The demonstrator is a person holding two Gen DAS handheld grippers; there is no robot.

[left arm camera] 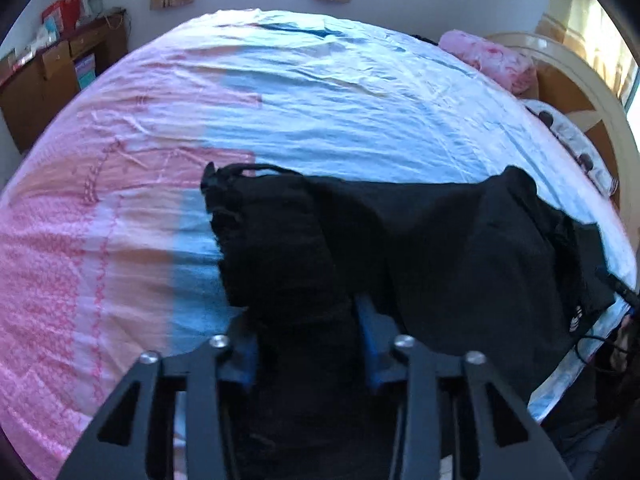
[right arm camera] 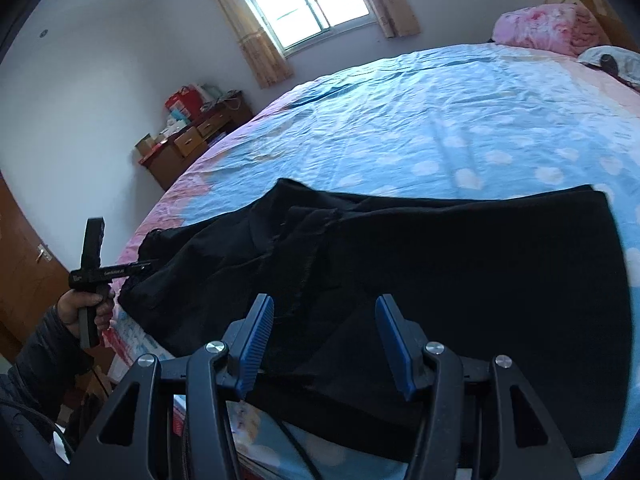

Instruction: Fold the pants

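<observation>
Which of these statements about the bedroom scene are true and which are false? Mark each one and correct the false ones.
1. The black pants lie on the bed. True.
2. The right gripper is clamped on the pants. False: its jaws stand open, nothing pinched between them.
3. A pink blanket lies at the bed's far end. True.
4. The left gripper has no cloth between its fingers. False: black fabric fills the gap.

I see black pants (right arm camera: pixel 440 264) on a bed sheet (right arm camera: pixel 420 120) of pale blue with white spots and pink patterned patches.
</observation>
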